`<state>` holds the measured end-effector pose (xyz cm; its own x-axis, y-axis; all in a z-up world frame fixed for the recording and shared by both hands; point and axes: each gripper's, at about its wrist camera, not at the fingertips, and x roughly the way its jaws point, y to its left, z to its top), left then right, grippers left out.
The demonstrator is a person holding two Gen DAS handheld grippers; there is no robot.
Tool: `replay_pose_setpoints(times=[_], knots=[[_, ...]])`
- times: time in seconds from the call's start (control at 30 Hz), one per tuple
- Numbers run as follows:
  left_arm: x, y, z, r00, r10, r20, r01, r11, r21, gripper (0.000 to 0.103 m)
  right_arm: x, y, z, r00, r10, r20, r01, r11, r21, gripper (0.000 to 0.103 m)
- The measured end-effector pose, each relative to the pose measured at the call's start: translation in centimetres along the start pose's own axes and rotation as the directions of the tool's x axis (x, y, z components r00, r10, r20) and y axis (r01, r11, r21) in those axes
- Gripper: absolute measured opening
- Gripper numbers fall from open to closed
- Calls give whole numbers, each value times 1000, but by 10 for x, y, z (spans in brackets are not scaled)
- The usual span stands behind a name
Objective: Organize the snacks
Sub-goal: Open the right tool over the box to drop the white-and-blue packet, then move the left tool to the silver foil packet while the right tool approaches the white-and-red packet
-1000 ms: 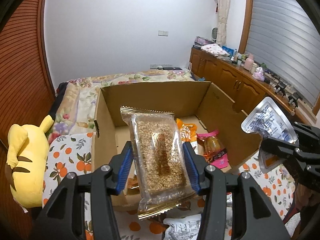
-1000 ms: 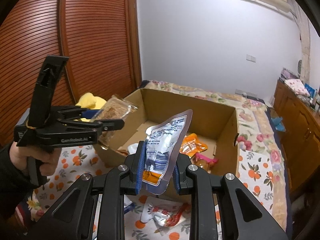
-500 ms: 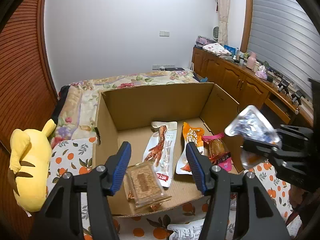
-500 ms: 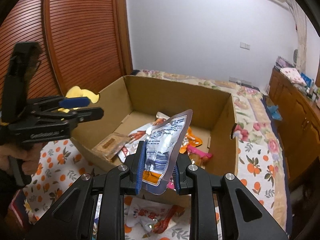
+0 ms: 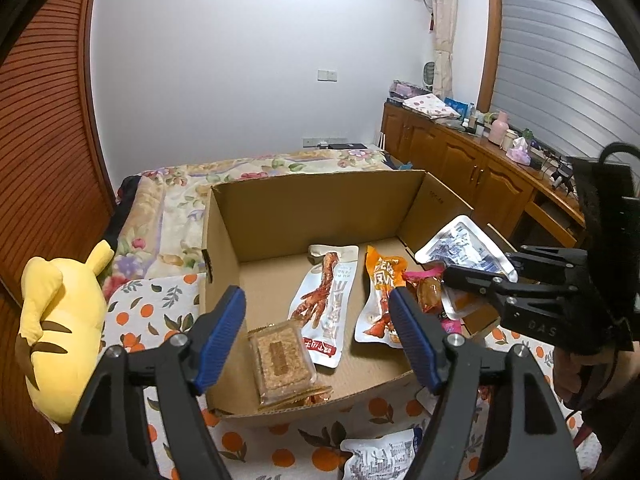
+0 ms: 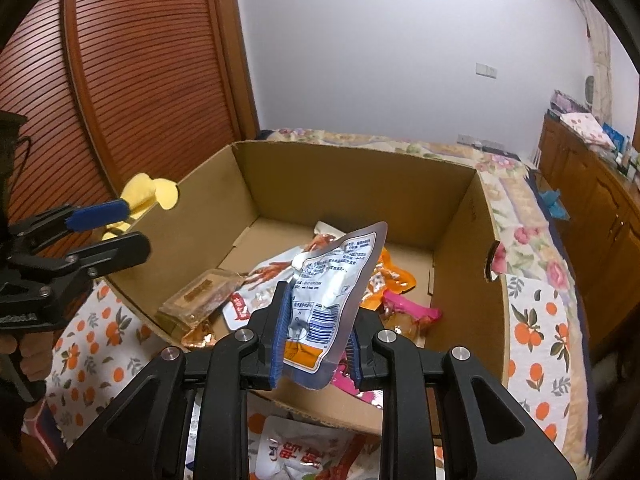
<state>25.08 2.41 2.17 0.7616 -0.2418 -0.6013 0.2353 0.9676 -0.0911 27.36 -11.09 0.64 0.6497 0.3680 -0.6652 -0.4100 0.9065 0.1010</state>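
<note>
Left wrist view: the left gripper (image 5: 316, 336), its jaws just opening, is spread and empty above the cardboard box (image 5: 312, 204); the grain bar (image 5: 282, 362) lies below, at the box's near-left.

Right wrist view: the right gripper (image 6: 316, 340) pinches a silver pouch (image 6: 332, 296) over the box's near edge.

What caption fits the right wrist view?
Right gripper holds a silver snack pouch above the cardboard box of snacks.
</note>
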Motion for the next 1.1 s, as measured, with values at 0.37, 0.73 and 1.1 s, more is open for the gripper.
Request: replay_pose_setpoints(times=[0.37,0.73,1.1], knots=[[-8,-2,-6,1000,11,18,-11,1000,2,85,-1,3,-3,999,-41,11,41,999,-21,24],[-43,-16,-20,996,-22,88,20,999,30,88,-47,15,-24,998,-4,61,8,998,-57,41],[-68,-44,-66,994,-92,63,87,993,76,88,-73,16,-69,998,38,46,-36,998,-54,47]])
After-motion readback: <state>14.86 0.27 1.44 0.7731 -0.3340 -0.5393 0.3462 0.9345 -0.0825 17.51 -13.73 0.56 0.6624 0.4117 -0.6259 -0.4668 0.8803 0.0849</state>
